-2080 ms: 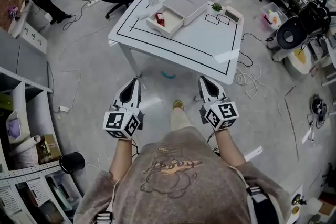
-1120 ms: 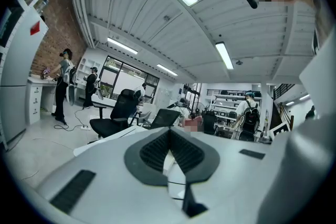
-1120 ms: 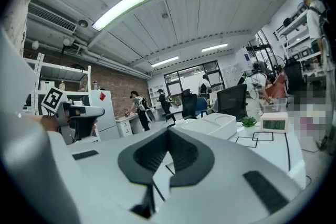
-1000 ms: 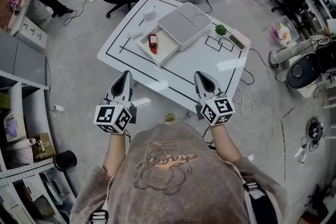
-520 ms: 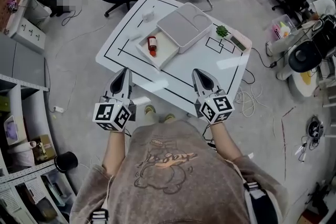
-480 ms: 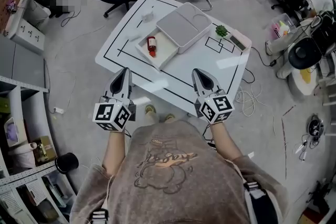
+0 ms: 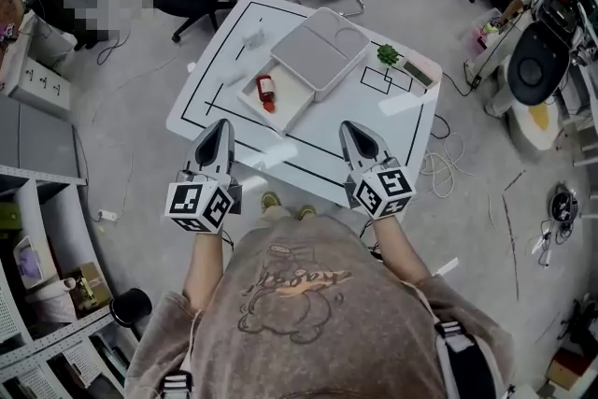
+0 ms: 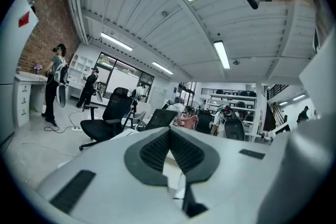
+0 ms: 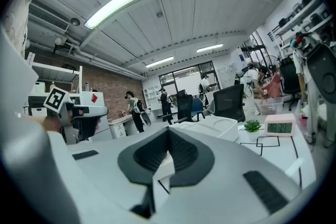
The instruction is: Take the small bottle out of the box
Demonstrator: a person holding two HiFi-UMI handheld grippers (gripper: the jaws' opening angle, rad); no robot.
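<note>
On the white table (image 7: pixel 374 121), the open box (image 7: pixel 297 112) sits near the middle. The small bottle (image 7: pixel 266 90), which is red, lies inside the box, on the side toward the table's left edge. The left hand-held gripper (image 7: pixel 222 124) and the right hand-held gripper (image 7: pixel 353 126) are both at the table's near edge, well apart from the box. Each has its jaws fully together and holds nothing. A small green plant (image 7: pixel 387 56) stands toward the table's far right corner.
</note>
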